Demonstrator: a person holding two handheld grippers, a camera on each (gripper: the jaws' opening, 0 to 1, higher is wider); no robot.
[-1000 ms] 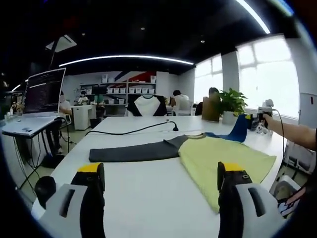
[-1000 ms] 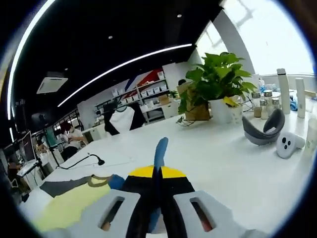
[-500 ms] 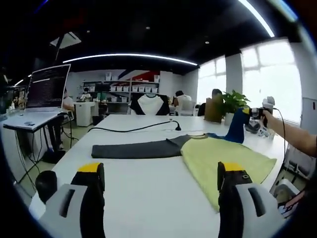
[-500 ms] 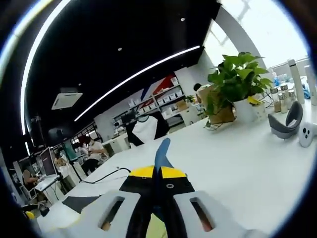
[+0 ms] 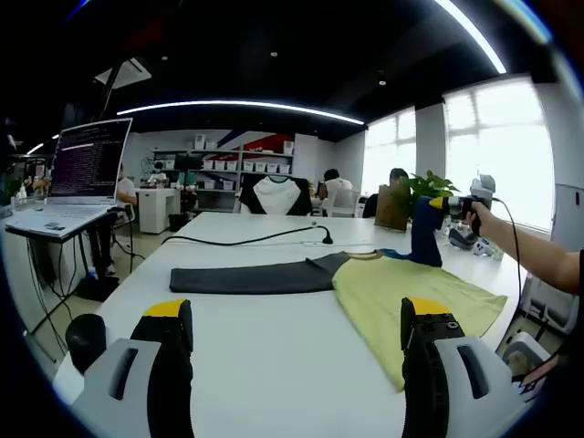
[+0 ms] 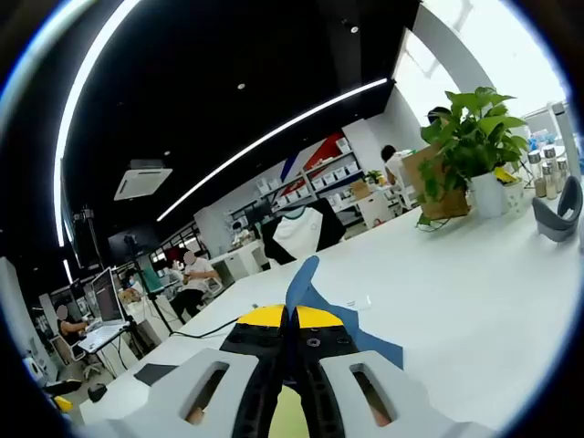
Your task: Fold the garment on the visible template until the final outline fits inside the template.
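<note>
Pinching the blue sleeve [image 6: 301,283] aloft, the right gripper [image 6: 292,342] starts a fold; next, lay it across the yellow body [image 5: 411,297]. Left gripper [image 5: 297,333] hangs spread over the tabletop [image 5: 274,356].

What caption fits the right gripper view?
Right gripper shut on the blue sleeve, lifting it above the white table.

No legible text, labels or numbers in either view. The monitor [image 5: 87,162] in the left gripper view carries lines of text, too small to read. Boxes on the far shelves [image 5: 214,167] show no readable markings.
</note>
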